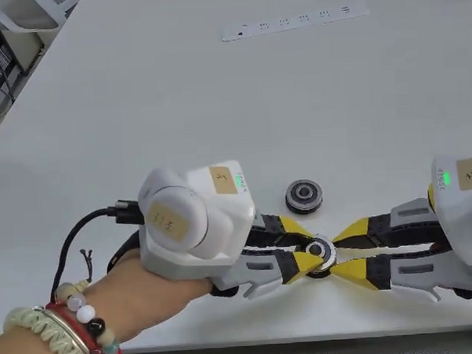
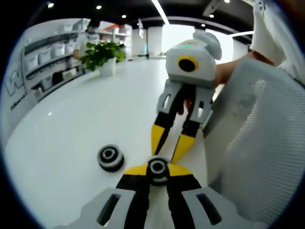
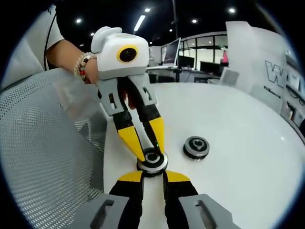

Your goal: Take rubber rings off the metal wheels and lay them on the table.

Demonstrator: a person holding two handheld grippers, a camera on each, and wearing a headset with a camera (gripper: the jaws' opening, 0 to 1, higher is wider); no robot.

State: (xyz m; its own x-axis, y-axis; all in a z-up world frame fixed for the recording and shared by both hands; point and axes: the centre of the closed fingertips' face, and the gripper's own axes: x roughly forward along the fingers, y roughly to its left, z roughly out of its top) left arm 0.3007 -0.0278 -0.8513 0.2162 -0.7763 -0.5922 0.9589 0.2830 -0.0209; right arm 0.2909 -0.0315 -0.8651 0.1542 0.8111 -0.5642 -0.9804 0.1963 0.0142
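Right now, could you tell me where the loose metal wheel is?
In the head view the loose wheel lies on the table just beyond the held wheel gripped by the left gripper and right gripper.

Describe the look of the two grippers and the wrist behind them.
Both the left gripper and right gripper have white rounded housings with tan stickers and a green light, grey frames, and black fingers with yellow tips. A black cable plugs into the left one. The wrist wears beaded bracelets.
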